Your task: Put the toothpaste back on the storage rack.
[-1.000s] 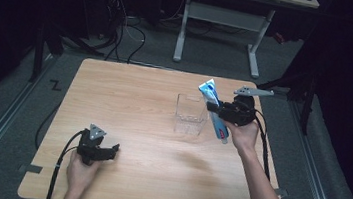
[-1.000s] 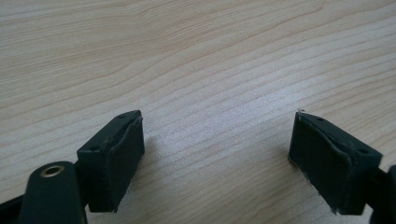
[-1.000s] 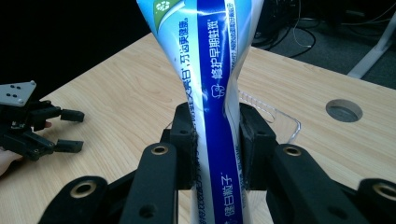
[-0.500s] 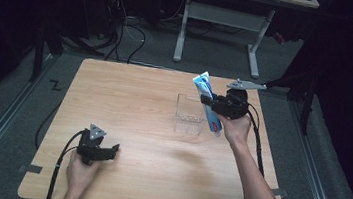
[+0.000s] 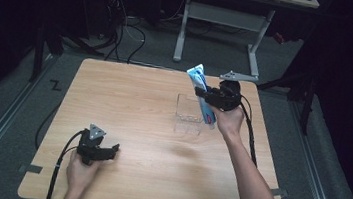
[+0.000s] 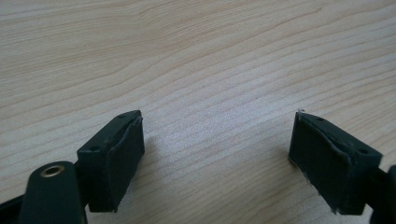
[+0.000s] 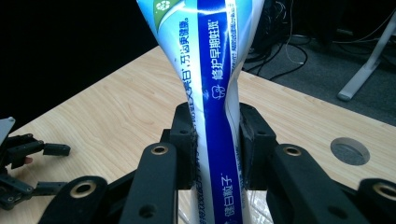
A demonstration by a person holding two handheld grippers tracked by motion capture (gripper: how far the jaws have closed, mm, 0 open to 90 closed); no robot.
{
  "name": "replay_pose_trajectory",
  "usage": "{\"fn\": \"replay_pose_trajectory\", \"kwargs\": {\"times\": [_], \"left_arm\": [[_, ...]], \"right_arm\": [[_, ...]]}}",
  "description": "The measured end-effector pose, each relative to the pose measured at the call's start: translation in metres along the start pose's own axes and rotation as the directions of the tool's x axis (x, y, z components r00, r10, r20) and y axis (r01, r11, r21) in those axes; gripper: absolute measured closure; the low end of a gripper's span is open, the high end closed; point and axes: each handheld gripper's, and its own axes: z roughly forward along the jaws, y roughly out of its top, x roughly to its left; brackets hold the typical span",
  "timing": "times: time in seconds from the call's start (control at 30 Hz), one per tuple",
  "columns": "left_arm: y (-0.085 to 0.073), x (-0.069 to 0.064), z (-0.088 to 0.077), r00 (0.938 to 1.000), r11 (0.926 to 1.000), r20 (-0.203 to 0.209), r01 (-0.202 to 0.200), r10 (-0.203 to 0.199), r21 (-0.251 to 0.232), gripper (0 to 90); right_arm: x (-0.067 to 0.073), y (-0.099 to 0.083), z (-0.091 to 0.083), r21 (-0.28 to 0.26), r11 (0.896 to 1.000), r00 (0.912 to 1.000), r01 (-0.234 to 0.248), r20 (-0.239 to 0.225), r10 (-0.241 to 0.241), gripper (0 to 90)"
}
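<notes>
- Carrying the blue-and-white toothpaste tube (image 5: 201, 95) farther up the high view than a second ago, the right gripper (image 5: 204, 93) is holding it tilted over the clear plastic box (image 5: 189, 115) on the light wooden table (image 5: 134, 99); the left gripper (image 5: 108, 151) is resting near the front edge.
- Left gripper view: the left gripper (image 6: 217, 149) is standing wide apart over bare table (image 6: 196, 56).
- Right gripper view: the right gripper (image 7: 215, 144) is clamping the tube (image 7: 212, 70) at its waist.

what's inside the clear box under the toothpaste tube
In the high view the clear box looks empty apart from the lower end of the toothpaste tube, held by the right gripper. The hand covers the box's right edge.
</notes>
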Motion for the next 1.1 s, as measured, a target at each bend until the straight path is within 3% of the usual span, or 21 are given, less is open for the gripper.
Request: {"fn": "replay_pose_trajectory", "kwargs": {"times": [0.23,0.53,1.1], "left_arm": [[0.000,0.000,0.000,1.0000,1.0000,-0.001,-0.002,0.002,0.002,18.6],[0.000,0.000,0.000,1.0000,1.0000,-0.001,-0.002,0.002,0.002,18.6],[0.000,0.000,0.000,1.0000,1.0000,-0.001,-0.003,0.003,0.003,18.6]], "right_arm": [[0.000,0.005,0.012,0.002,1.000,1.0000,-0.008,0.002,0.008,71.1],[-0.009,0.005,0.021,-0.005,0.998,0.9984,-0.055,0.013,0.055,71.1],[-0.013,0.012,0.039,-0.001,0.999,0.9972,-0.054,0.051,0.054,70.7]]}}
